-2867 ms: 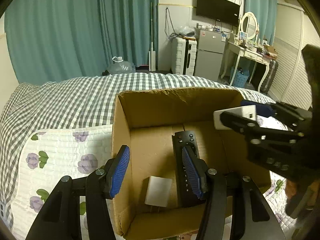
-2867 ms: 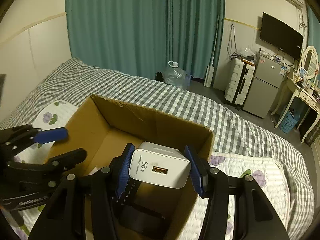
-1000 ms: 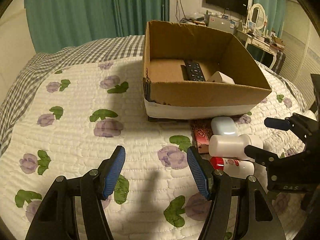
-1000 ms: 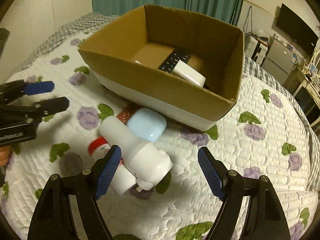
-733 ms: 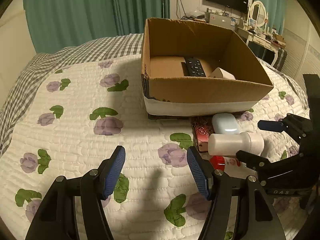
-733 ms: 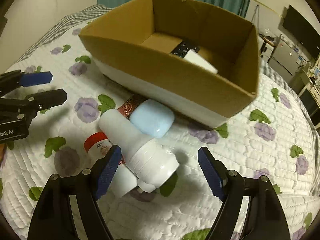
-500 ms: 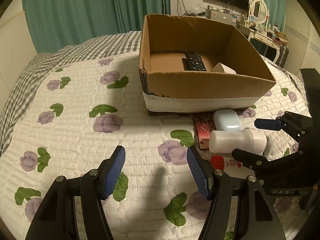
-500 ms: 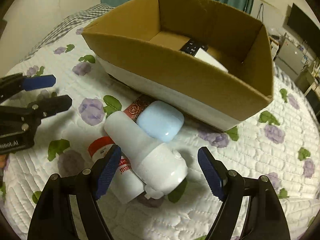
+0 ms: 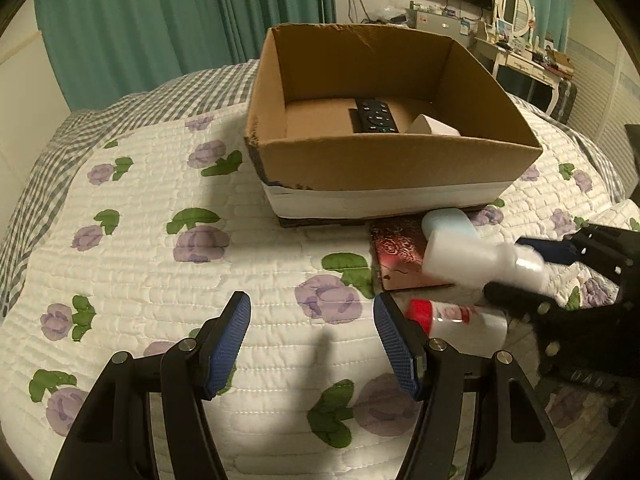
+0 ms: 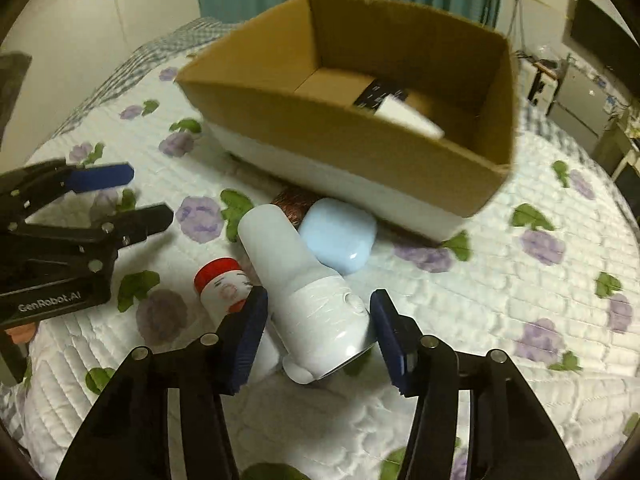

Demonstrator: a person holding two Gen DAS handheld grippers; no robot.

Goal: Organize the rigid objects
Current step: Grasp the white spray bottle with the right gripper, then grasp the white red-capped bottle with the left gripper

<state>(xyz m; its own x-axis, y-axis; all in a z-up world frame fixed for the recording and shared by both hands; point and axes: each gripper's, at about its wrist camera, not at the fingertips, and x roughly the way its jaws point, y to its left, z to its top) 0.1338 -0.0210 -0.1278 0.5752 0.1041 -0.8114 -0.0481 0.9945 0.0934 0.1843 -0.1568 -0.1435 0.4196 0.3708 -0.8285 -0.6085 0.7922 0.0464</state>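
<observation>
The open brown cardboard box (image 9: pixel 384 168) sits on the white quilted floral bedspread (image 9: pixel 200 280) as the collection point — a black remote control (image 9: pixel 374 116) and a white charger block (image 9: pixel 434 126) lie inside it. 4 items lie clustered just in front of its near wall, within reach of the right hand: a white plastic bottle (image 10: pixel 308 292), a pale blue rounded case (image 10: pixel 340 234), a small red-capped white bottle (image 10: pixel 224 284) and a dark red patterned card box (image 9: pixel 404 252).

The right gripper (image 10: pixel 316 332) brackets the white plastic bottle's wide end; its jaws are closing, the left pad about touching, the right pad with a thin gap, so no firm pinch yet.

The left gripper (image 9: pixel 310 344) hovers over bare quilt, fingers spread wide and empty — judged to be on standby.
</observation>
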